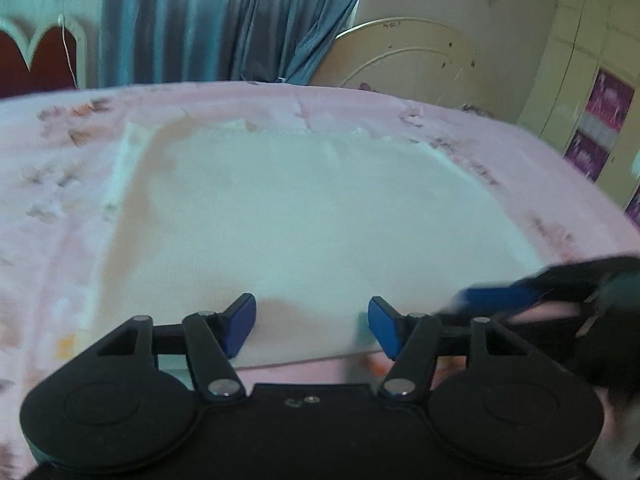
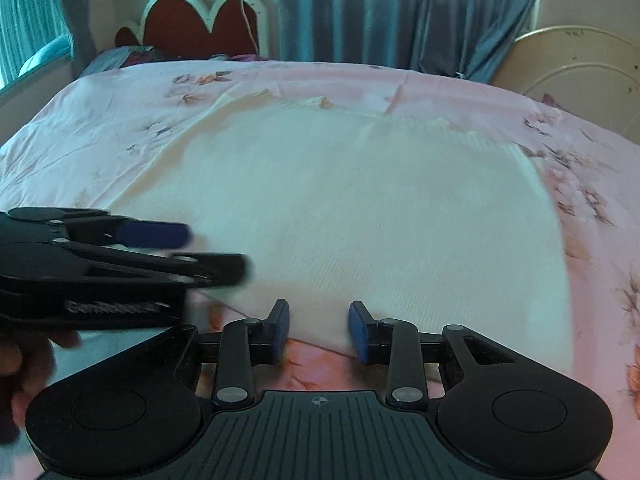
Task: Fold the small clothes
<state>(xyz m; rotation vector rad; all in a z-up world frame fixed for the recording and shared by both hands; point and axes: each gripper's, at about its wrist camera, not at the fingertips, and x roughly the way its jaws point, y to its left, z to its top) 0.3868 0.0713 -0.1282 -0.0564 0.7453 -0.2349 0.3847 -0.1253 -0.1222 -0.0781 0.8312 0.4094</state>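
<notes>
Both tongs (image 1: 311, 326) (image 2: 319, 330) spread over white garment (image 2: 360, 208)'s near edge; bedsheet (image 2: 100, 120) apparently unobstructed.

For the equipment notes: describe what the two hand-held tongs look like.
Both tongs, left and right, are matte black, with blue pads on the fingers, silver rivets at the linkage joints, and two round discs at the base. The right one's centre plate is ribbed with a small crosshair mark.

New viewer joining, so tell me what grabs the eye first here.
A big white knitted garment lies spread flat across the pink floral bedspread. At its near hem the left gripper and the right gripper hover side by side, jaws apart, nothing pinched yet.
</notes>
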